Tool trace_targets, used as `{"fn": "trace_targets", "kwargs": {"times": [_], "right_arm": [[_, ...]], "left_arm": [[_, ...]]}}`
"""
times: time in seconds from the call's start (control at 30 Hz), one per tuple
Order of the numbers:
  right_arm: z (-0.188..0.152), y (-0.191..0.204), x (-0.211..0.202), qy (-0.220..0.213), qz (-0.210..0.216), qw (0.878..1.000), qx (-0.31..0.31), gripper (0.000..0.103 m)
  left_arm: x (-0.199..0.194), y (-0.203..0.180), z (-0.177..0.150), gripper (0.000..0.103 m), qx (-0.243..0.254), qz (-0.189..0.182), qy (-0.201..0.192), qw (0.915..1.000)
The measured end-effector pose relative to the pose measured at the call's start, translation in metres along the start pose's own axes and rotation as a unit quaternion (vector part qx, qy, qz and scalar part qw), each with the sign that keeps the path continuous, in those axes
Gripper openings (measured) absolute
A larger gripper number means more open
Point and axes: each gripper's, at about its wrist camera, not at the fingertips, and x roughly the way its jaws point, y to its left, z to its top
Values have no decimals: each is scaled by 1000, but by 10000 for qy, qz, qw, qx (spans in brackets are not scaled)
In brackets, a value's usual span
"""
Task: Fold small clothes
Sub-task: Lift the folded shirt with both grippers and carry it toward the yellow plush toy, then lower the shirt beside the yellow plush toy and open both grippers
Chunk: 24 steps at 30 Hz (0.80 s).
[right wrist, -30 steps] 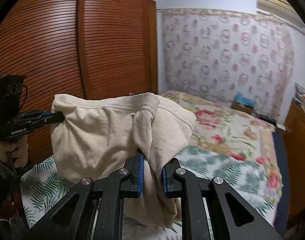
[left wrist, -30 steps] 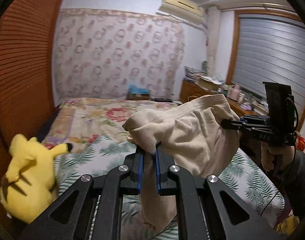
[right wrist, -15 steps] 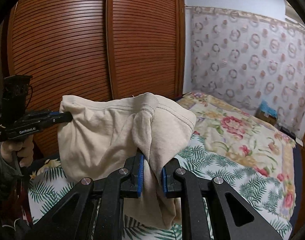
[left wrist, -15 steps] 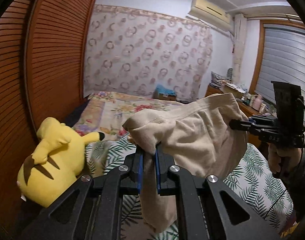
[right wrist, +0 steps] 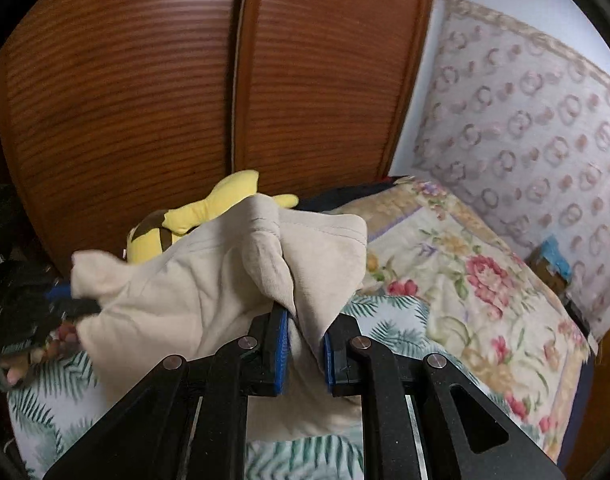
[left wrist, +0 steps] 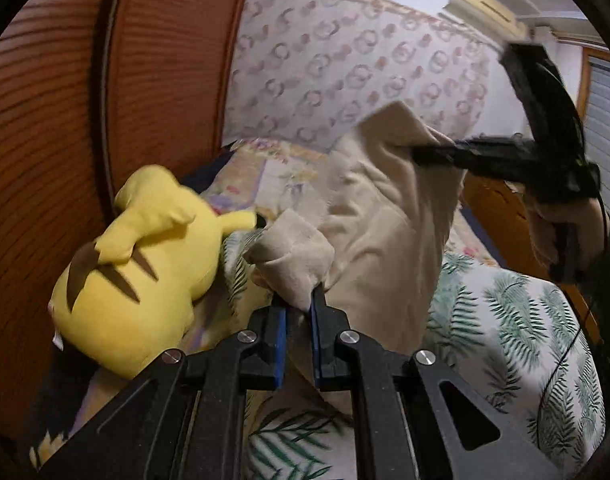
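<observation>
- Two claws grip one beige garment: your left claw (left wrist: 299, 304) is clenched on a bunched corner of the beige shorts (left wrist: 385, 220), cloth pinched between its blue pads.
- Your right claw (right wrist: 305, 320) is likewise clenched on another fold of the same shorts (right wrist: 209, 292), the fabric rising up out of its jaws and draping to the left of it.
- The shorts hang stretched between the two claws, above the bed (right wrist: 445, 280); from your left claw the cloth runs up and right to the other claw's tip, which looks blurred there.
- Just left of your left claw a yellow Pikachu plush (left wrist: 145, 264) lies against the wooden wardrobe (left wrist: 65, 140).
- From your right claw, that plush (right wrist: 209, 212) sits behind the shorts, partly hidden by them.
- Beneath both claws the bed carries a palm-leaf sheet (left wrist: 525, 340); a floral blanket (right wrist: 465, 280) lies ahead and right of your right claw.
</observation>
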Motion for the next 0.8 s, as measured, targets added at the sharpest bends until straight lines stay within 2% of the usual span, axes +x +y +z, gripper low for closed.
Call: {"fn": "trace_targets", "kwargs": {"times": [0.13,0.23,0.27,0.37,0.43,0.6,0.67,0.7,0.73,0.77,0.8], "right_arm": [[24,7,42,134,174,9997,-134,14],[27,2,57,146,369,9992,46,17],[26,-1,62,172,409,9989,166,20],[19,-6,66,194,316,9988,314,38],[12,-11,63,147,209,9989,405,58],[-14,-8,44,107,-51,9975,699,63],[-26,-5,31,56,-153,9964,833,63],[-33,-3,23,36,-191,9956,917,63],[-40,-3,14,-15,-236,9946,1015,63],[-48,-1,3,-70,-281,9933,1122,63],[-55,1,-7,-114,-328,9920,1216,63]], "left_arm": [[4,8,-10,11,-155,161,204,9995],[6,10,-17,11,-161,269,273,9991],[6,10,-18,11,-157,286,288,9991],[3,8,-21,11,-109,331,288,9990],[0,9,-22,11,-95,371,282,9989],[-5,12,-20,11,-15,471,202,9987],[-11,13,-18,25,37,493,124,9987],[-17,12,-17,38,52,481,37,9988],[-22,12,-16,44,60,461,-42,9989],[-28,11,-14,46,83,432,-122,9990],[-32,9,-13,56,114,411,-156,9990]]}}
